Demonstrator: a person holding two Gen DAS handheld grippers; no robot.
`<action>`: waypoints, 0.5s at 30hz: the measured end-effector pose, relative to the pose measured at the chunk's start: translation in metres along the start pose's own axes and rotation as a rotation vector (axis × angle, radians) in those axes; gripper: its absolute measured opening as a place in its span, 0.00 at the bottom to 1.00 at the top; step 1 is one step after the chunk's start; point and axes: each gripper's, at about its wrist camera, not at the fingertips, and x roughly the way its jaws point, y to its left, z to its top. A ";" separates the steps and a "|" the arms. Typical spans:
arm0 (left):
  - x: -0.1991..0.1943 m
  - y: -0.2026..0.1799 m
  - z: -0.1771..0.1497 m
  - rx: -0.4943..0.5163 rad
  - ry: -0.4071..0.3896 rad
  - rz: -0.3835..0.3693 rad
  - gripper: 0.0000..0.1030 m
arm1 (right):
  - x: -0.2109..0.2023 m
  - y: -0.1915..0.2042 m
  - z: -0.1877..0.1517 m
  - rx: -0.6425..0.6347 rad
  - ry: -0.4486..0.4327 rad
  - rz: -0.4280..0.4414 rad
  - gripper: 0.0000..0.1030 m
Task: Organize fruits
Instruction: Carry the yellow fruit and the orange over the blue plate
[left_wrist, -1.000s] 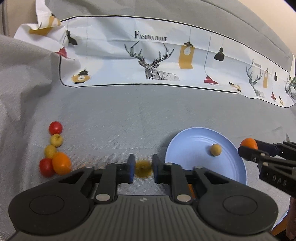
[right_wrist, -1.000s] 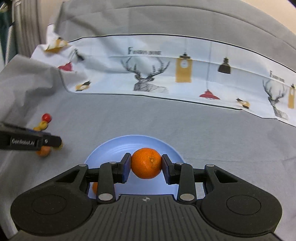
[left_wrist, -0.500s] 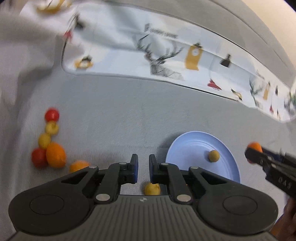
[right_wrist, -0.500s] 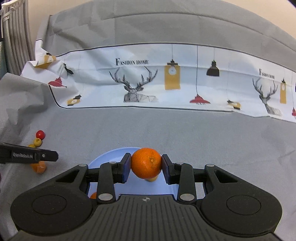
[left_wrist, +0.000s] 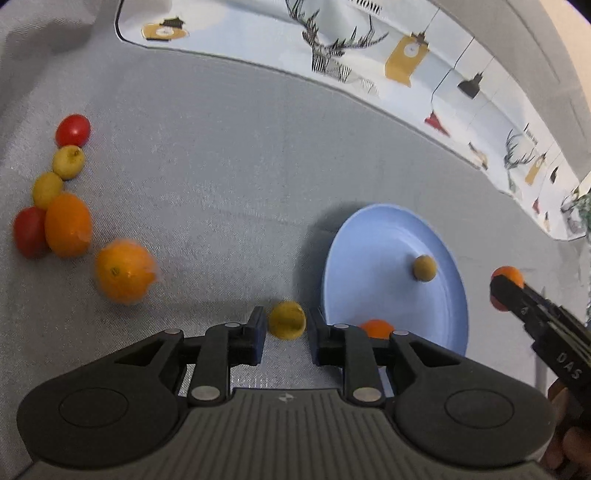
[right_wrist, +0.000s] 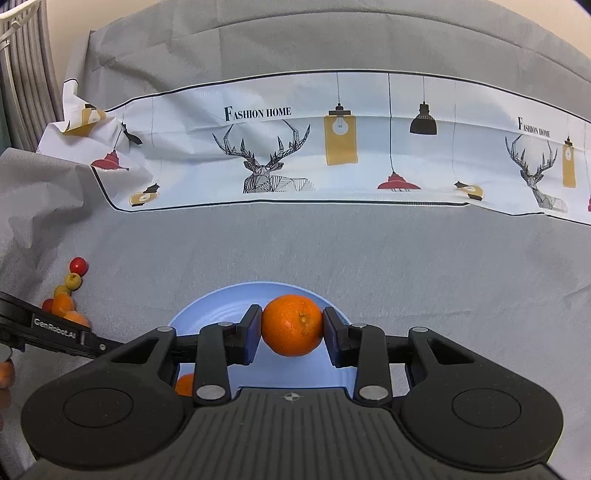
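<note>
My left gripper (left_wrist: 286, 326) hangs low over the grey cloth, its jaws opening. A small yellow fruit (left_wrist: 287, 318) lies on the cloth between the fingers with a thin gap on each side, just left of the blue plate (left_wrist: 369, 240). The plate holds a small brownish-yellow fruit (left_wrist: 424, 268) and an orange fruit (left_wrist: 376, 328) half hidden behind my finger. My right gripper (right_wrist: 291, 325) is shut on a mandarin (right_wrist: 291, 323) and holds it above the plate (right_wrist: 221, 306). At the far left lie two red tomatoes (left_wrist: 73, 130), two yellow fruits (left_wrist: 68, 161) and two mandarins (left_wrist: 125, 270).
A white cloth printed with deer and lamps (right_wrist: 332, 147) lies across the back of the grey cover (left_wrist: 221, 166). The grey cover bunches into folds at the left (right_wrist: 37, 206). A person's hand (left_wrist: 565, 443) holds the right gripper at the lower right.
The yellow fruit slipped out of my left gripper onto the cloth. The left gripper dropped lower and tilted down, and its jaws now stand apart around the fruit. The right gripper kept its mandarin.
</note>
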 end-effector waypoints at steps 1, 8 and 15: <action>0.003 -0.002 0.000 0.004 0.004 0.004 0.25 | 0.000 0.000 0.000 -0.002 -0.001 0.002 0.36; 0.013 -0.013 -0.004 0.054 0.016 0.053 0.24 | 0.001 -0.004 -0.003 -0.004 0.013 0.000 0.36; -0.016 -0.025 -0.003 0.161 -0.168 0.143 0.24 | -0.002 -0.001 0.000 -0.004 0.010 -0.007 0.36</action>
